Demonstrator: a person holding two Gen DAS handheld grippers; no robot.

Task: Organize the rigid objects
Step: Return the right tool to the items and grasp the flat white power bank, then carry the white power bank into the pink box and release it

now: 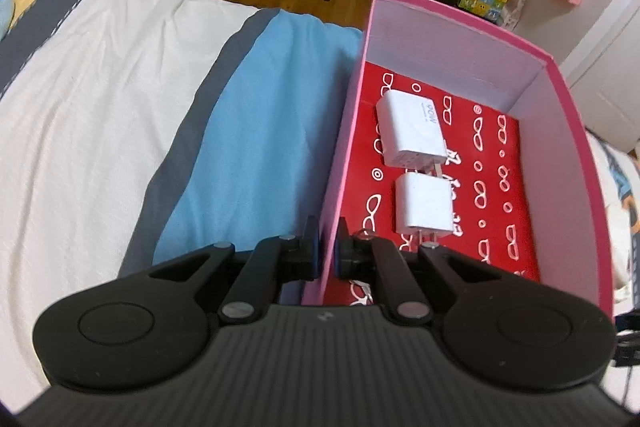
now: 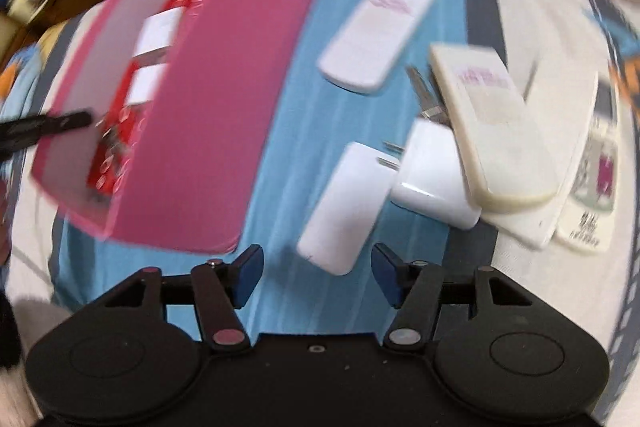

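Left of the pink box (image 1: pixel 568 131): striped bed cover (image 1: pixel 100 99), with the left gripper (image 1: pixel 329 247) at the box's near left wall, jaws pinched onto that wall, one pad outside and one inside. Inside the box, on its red patterned floor: two white chargers, larger charger (image 1: pixel 412 129) toward the far end, smaller charger (image 1: pixel 424 207) just nearer, prongs pointing to the near end. Right of the box, on the blue stripe: right gripper (image 2: pixel 318 273), jaws spread wide and empty, just short of a long white adapter (image 2: pixel 344 207), with a white plug (image 2: pixel 432 179) touching beside it, two white remotes (image 2: pixel 378 35) beyond.
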